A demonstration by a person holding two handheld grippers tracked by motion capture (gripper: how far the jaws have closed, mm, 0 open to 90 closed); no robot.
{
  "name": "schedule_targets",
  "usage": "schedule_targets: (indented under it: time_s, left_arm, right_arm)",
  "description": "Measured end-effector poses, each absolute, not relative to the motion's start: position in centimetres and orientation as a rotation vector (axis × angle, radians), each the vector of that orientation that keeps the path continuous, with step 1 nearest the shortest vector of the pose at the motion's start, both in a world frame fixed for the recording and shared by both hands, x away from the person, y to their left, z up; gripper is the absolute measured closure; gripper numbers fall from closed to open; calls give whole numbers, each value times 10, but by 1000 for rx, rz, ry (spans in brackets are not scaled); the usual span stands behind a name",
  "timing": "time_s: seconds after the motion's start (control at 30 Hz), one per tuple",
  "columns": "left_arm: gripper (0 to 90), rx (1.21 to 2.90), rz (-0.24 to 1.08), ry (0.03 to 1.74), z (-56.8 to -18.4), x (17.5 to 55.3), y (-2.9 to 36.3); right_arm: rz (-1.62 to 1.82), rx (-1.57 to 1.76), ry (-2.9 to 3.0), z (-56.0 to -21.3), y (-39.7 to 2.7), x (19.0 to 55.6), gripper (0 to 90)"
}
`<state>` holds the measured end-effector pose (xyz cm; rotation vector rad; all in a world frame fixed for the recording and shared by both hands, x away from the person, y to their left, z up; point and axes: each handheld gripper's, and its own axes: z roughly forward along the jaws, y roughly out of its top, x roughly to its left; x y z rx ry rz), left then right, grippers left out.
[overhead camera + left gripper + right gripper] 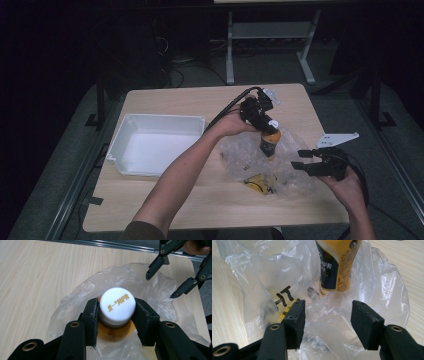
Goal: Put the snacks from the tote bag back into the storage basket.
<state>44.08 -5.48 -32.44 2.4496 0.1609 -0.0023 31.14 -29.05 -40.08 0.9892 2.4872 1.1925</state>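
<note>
Overhead first: left claw comes in from above onto the white cap of a bottle that stands upright inside a crumpled clear plastic bag on the right half of the wooden table. The person's left forearm crosses the table from the bottom edge up to that claw. Right claw hangs just beside the bag's right edge, jaws spread, nothing between them, well clear of the bottle. A yellow item lies in the bag nearer the person, too blurred to name. An empty-looking white tray sits on the left half of the table, apart from the bag.

Left gripper view: both pads sit against the sides of the white cap, which carries orange print; jaws about half open, clamped on the cap. Amber bottle shoulder shows under the cap, bag spread around it on the table. The right claw shows top right, its two tips apart above the bag's far edge, touching nothing that I can make out.

Right gripper view: own jaws stand wide, with loose bag film lying between them; pads do not press on anything. Bottle stands beyond, yellow and dark label, upright inside the bag. Black lettering and a bit of yellow show through the film at left.
</note>
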Motion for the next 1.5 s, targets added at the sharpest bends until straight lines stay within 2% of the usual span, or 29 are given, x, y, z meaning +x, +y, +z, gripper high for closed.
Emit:
schedule_targets:
  time_s: [0.27,1.5]
  left_arm:
    - [585,2496,48,100,-321,439,-60]
    - [589,2470,89,160,-285,428,-63]
  right_arm:
    - [1181,988,2488,-402,-290,312,447]
    - [1187,1019,2474,-408,-295,314,442]
